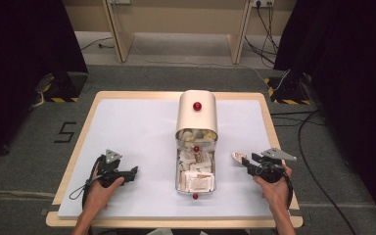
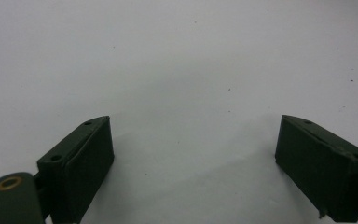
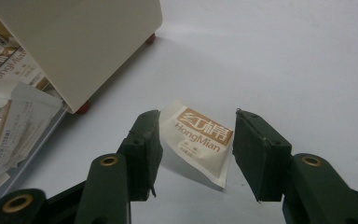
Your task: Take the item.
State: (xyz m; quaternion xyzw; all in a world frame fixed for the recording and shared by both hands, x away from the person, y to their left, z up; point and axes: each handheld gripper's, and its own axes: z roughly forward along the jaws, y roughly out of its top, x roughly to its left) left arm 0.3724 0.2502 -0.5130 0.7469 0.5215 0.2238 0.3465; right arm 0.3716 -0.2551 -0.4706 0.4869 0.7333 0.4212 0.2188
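A cream metal box (image 1: 197,117) stands in the middle of the table, its rolling lid (image 3: 84,42) pushed back. The open front half holds several white and brown packets (image 1: 196,174). One such packet, printed HongMian (image 3: 199,135), lies slightly tilted on the white mat to the right of the box. My right gripper (image 3: 196,123) is open with this packet (image 1: 239,157) between its fingertips, and neither jaw clamps it. My left gripper (image 1: 133,172) rests left of the box; it is open (image 2: 193,135) over bare mat with nothing between its fingers.
The white mat (image 1: 142,127) covers a wooden-edged table (image 1: 83,132). Red knobs (image 1: 197,105) sit on the lid and at the box's front. Packets (image 3: 9,107) spill at the box's open edge, close to my right gripper's left side. Cables (image 1: 303,132) run over the floor at right.
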